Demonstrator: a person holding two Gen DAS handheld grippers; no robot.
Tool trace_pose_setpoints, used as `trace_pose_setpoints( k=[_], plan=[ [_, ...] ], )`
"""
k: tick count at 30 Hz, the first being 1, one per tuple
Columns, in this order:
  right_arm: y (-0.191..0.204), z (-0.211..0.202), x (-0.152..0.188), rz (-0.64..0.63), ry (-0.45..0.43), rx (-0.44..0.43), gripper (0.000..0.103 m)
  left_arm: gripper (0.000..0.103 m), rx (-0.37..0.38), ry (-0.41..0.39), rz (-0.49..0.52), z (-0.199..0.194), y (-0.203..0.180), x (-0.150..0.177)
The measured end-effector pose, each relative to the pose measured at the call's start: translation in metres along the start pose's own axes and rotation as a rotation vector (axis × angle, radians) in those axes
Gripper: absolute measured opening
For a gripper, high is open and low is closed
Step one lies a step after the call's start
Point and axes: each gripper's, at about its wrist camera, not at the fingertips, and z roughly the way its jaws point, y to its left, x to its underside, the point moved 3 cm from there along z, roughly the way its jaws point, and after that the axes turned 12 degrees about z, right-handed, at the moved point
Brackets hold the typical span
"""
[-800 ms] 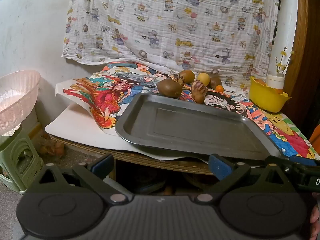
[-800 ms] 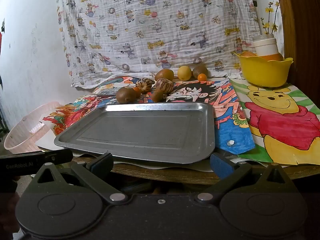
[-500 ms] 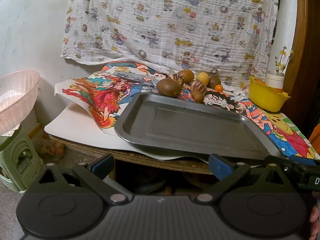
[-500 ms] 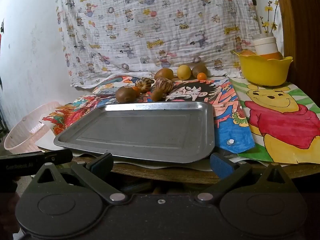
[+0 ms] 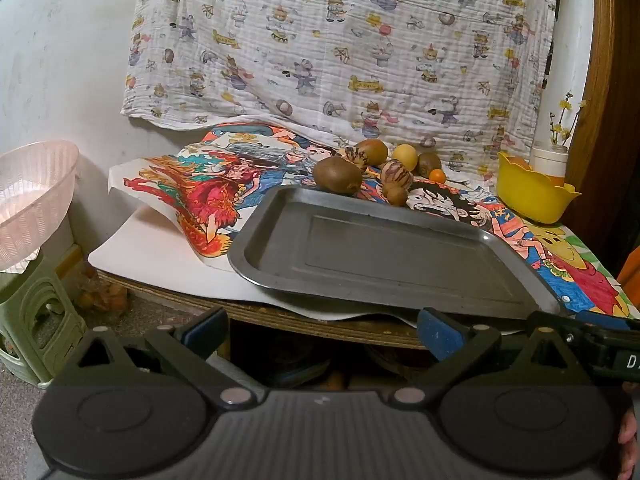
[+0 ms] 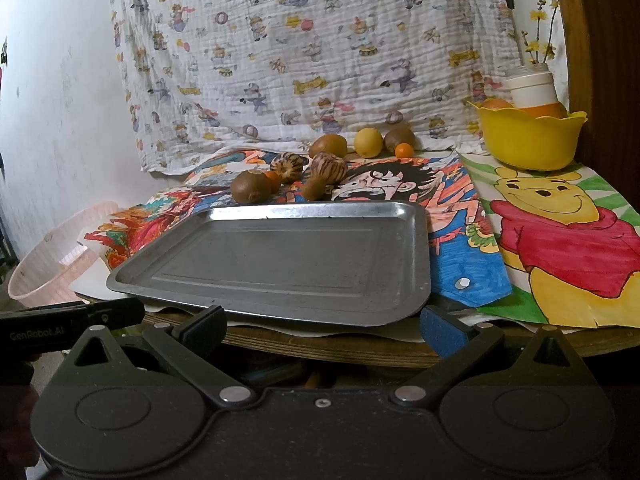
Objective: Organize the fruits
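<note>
A grey metal tray lies empty at the table's front edge. Behind it sit several fruits: a brown kiwi, striped brown fruits, a yellow lemon, a small orange one. My left gripper hangs open before the table edge, nothing between its blue-padded fingers. My right gripper is likewise open and empty, just short of the tray's near rim.
A yellow bowl with a white jar stands at the back right. A pink basket rests on a green stool left of the table. Patterned cloth hangs behind; coloured drawings cover the tabletop.
Both views have shifted very slightly; the tray sits marginally higher in each view. Neither gripper has taken hold of anything, and the fruits lie where they were.
</note>
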Motion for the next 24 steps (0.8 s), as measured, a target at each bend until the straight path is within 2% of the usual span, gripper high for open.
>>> trace_pose_setpoints(
  k=[24],
  plan=[
    [0.0001,0.0021,-0.0003,0.001,0.006,0.002,0.103,0.102,0.001,0.001,-0.001,0.0,0.0,0.0]
  ],
)
